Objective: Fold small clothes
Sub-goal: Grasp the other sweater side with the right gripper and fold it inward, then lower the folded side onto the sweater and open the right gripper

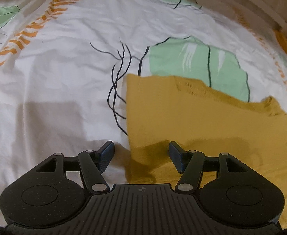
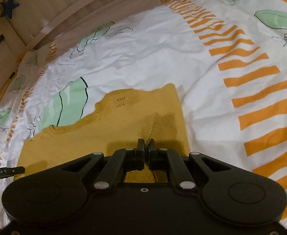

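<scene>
Clearly knitted, soft and mustard yellow garment [image 1: 192,121], spread mostly flat on bedsheet [image 1: 65,74], with one straight side edge and a ragged, stepped far edge showing small openwork stitches. Fine ribbing visible in the right wrist view, radiating in tight puckers toward the fingertips of right gripper [image 2: 146,144]. Jaws there pressed fully together, pinching a fold of the yellow knit between the black pads, near the garment's straight right-hand edge. Left gripper [image 1: 141,150] held with jaws well apart, blue textured pads [image 1: 106,154] facing each other, nothing clamped; one finger over bare sheet, the other over the yellow knit, the garment's straight left edge running between them. Whether the pads touch the fabric cannot be told. Dark shadows under both tools on cloth and sheet.

Smooth white cotton sheet, lightly creased, printed with pale green leaf shapes [image 1: 194,66] outlined in thin black lines, loose black scribbles, and bands of orange stripes [image 2: 260,90] running toward the far edge. Garment lying toward the middle of the sheet, partly covering one green leaf. Beyond the sheet's far edge, pale wooden slats of a bed frame [image 2: 51,5], and a dark blue star [image 2: 9,5] hanging at the upper left corner of the right wrist view.
</scene>
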The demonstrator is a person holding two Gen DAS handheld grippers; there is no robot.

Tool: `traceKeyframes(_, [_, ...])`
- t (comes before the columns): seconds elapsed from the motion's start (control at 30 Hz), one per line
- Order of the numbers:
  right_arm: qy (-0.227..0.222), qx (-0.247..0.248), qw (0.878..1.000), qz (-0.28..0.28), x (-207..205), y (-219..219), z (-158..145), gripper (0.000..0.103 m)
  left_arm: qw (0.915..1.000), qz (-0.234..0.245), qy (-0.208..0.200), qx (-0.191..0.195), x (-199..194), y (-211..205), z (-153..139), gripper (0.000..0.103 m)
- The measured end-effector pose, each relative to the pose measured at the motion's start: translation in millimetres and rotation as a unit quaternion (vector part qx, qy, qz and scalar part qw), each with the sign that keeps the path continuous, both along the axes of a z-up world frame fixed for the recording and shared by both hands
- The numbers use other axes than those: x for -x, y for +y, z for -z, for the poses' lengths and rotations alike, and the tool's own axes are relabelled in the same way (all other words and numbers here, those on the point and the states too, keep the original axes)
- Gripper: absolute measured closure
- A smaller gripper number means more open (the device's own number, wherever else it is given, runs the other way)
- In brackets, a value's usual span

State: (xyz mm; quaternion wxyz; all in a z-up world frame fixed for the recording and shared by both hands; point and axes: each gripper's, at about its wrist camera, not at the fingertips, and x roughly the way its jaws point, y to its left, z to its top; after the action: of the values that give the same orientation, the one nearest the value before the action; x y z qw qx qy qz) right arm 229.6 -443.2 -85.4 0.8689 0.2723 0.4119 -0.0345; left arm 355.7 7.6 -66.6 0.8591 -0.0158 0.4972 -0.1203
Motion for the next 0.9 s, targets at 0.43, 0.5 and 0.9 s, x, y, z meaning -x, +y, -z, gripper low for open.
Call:
traceKeyframes(0.43, [0.003, 0.018, 0.999, -0.03, -5.3, 7.9, 2.9, 0.086, 0.9999, -0.005, 0.004, 0.01, -3.4, 1.2, 3.0, 0.041])
traceKeyframes(0.5, [0.002, 0.03, 0.999, -0.031, -6.3, 10.5, -0.9, 0.092, 0.9999, -0.005, 0.004, 0.009, -2.9, 1.2, 3.4, 0.041])
traceKeyframes(0.9, [0.028, 0.062, 0.998, -0.018, -7.8, 5.2, 2.8, 0.085, 0.9999, -0.004, 0.006, 0.01, -0.1, 0.4, 4.6, 0.041])
